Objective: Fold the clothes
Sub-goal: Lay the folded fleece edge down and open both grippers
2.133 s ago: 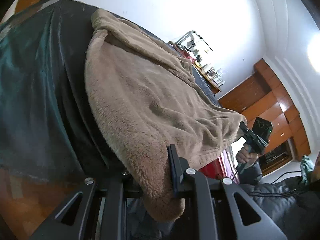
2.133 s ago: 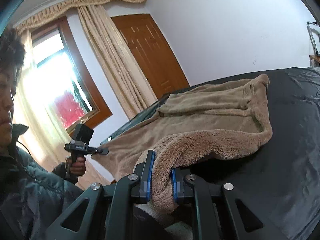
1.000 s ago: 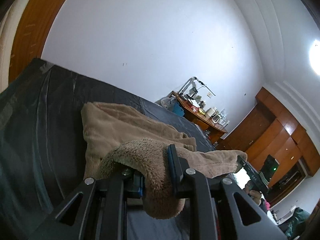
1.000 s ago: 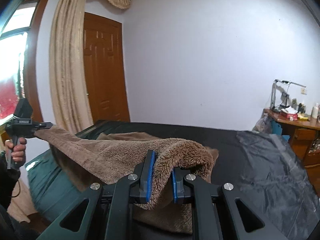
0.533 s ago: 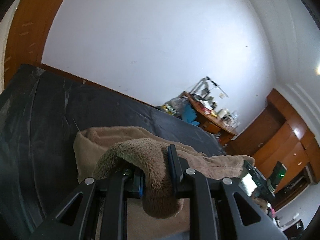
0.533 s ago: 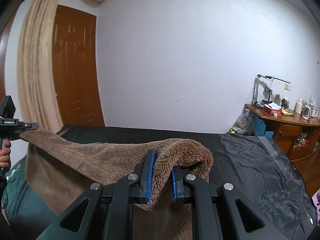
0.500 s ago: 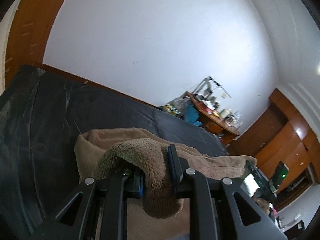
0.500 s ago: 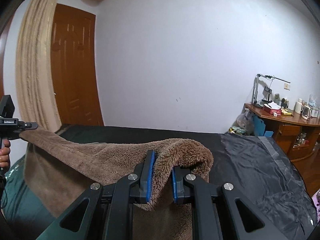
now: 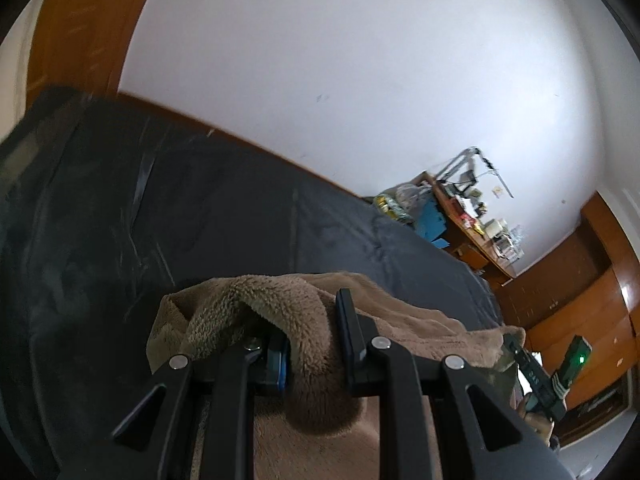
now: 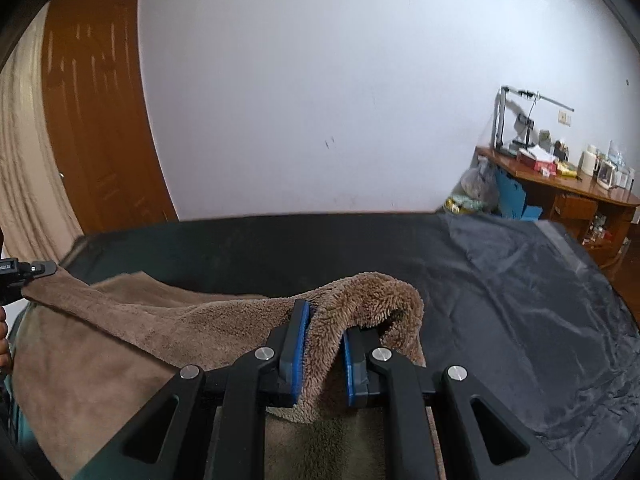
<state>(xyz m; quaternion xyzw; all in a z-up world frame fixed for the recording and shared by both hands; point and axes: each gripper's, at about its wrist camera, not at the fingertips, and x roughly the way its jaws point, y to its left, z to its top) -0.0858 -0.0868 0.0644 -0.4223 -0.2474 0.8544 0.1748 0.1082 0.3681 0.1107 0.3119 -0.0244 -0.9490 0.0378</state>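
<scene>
Left gripper [image 9: 314, 344], right gripper [image 10: 323, 348] both clamp fleece garment [image 10: 168, 320], lower frame; lay edge level on bed cover [image 10: 520, 288].

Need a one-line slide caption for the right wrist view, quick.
Right gripper pinches a fluffy brown garment above the dark-covered bed; left gripper holds its far corner.

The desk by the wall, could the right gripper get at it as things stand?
Probably not. The right gripper is shut on the brown garment, and the dark bed lies between it and the desk.
</scene>
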